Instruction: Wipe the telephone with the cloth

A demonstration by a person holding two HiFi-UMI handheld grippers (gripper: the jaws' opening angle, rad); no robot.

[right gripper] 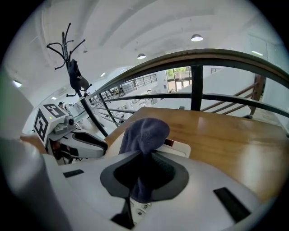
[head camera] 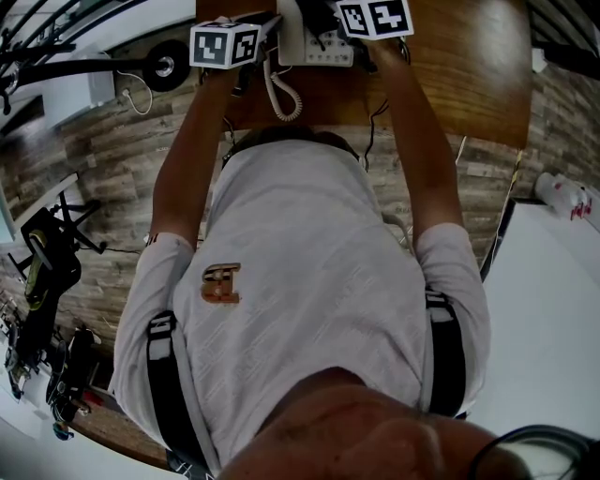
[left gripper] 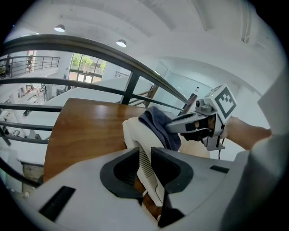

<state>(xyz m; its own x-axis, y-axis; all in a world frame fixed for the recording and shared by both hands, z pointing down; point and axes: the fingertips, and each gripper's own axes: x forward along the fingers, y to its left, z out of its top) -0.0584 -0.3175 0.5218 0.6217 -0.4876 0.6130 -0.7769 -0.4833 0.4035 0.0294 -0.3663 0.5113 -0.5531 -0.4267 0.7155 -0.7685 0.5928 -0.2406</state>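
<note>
A cream telephone (head camera: 319, 47) stands on the wooden table (head camera: 469, 66) with its coiled cord (head camera: 281, 98) hanging toward the near edge. In the left gripper view my left gripper (left gripper: 144, 169) is shut on the cream handset (left gripper: 135, 135), which is lifted and tilted. A dark blue cloth (left gripper: 159, 127) lies over the handset's far end. My right gripper (right gripper: 143, 173) is shut on that cloth (right gripper: 144, 133), above the telephone base (right gripper: 179, 147). In the head view both grippers (head camera: 230, 49) (head camera: 373, 21) sit at the top edge, mostly hidden by the person's arms.
A dark railing (right gripper: 194, 81) runs behind the table's far edge. A coat stand (right gripper: 67, 49) rises at the left. A white table (head camera: 544, 309) with a bottle (head camera: 562, 197) stands at the right; black equipment (head camera: 47, 253) crowds the floor at the left.
</note>
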